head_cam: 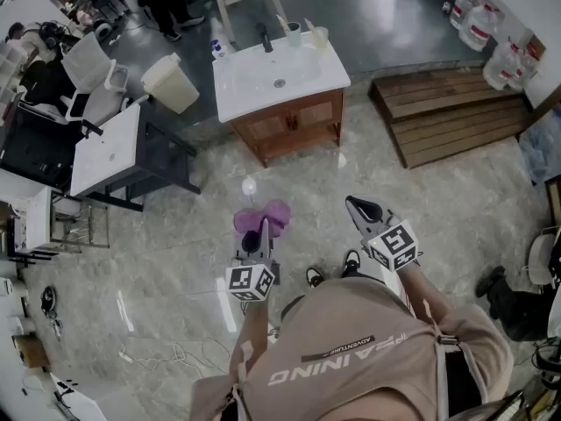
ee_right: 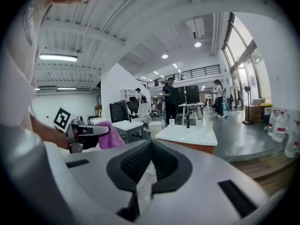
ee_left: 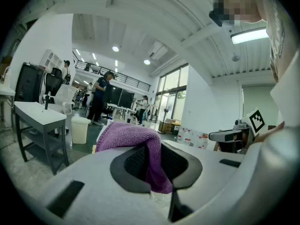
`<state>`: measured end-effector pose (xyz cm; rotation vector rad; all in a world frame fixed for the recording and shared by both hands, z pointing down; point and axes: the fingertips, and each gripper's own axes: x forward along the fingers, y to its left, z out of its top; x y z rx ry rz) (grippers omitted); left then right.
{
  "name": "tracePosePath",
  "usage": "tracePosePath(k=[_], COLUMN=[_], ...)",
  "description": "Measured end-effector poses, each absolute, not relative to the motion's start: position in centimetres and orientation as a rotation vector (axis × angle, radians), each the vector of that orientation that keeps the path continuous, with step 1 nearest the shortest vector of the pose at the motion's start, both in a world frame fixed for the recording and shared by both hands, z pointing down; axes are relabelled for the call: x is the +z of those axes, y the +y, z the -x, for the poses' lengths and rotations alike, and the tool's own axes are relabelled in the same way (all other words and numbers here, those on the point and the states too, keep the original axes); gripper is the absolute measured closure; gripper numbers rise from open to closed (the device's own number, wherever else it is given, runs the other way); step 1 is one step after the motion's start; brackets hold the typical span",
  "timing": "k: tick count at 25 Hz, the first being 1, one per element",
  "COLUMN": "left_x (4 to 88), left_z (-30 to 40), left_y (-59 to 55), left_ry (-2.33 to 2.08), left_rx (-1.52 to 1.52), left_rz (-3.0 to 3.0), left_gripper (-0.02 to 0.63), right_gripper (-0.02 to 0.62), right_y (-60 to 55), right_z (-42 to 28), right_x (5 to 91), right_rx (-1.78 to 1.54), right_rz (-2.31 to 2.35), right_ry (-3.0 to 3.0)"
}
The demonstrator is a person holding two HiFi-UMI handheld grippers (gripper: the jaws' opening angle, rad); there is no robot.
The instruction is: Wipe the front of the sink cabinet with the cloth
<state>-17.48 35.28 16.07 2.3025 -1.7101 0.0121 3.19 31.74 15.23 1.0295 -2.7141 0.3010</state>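
The sink cabinet (head_cam: 294,125) has a wooden front and a white basin top (head_cam: 280,73); it stands on the floor about a metre ahead of me. In the right gripper view the sink cabinet (ee_right: 197,146) shows right of centre. My left gripper (head_cam: 263,228) is shut on a purple cloth (head_cam: 273,213), which hangs over its tips well short of the cabinet. In the left gripper view the cloth (ee_left: 126,135) drapes over the left gripper (ee_left: 152,146) and hides much of what lies ahead. My right gripper (head_cam: 353,203) is shut and holds nothing, level with the left one.
A second white basin on a dark frame (head_cam: 105,152) stands to the left, with a cream bin (head_cam: 171,82) beside it. A wooden stepped platform (head_cam: 451,112) lies to the right, with water jugs (head_cam: 491,33) behind it. Cables (head_cam: 149,358) trail on the marble floor.
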Motion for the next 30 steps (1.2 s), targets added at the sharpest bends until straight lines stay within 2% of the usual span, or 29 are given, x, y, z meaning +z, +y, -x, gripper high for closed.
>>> tracePosePath(k=[14,20,30], left_x=[16.2,17.0,17.5], left_z=[22.0,23.6,25.2], left_y=[37.2,37.6,37.9], left_ry=[-1.716,-1.692,-1.65], left_rx=[-0.024,-0.053,-0.076], left_rz=[-2.3,-2.296,-2.316], left_gripper=[0.568,0.568,0.568], right_gripper=[0.584,0.584,0.584], right_y=[33.3,33.9,35.2], right_z=[0.0,0.7,1.6], right_x=[14.6,14.4,15.2], right_rx=[0.252,0.421,0.405], right_rz=[-1.096,-1.184,-1.243], right_ry=[-2.713,-2.739,-2.669])
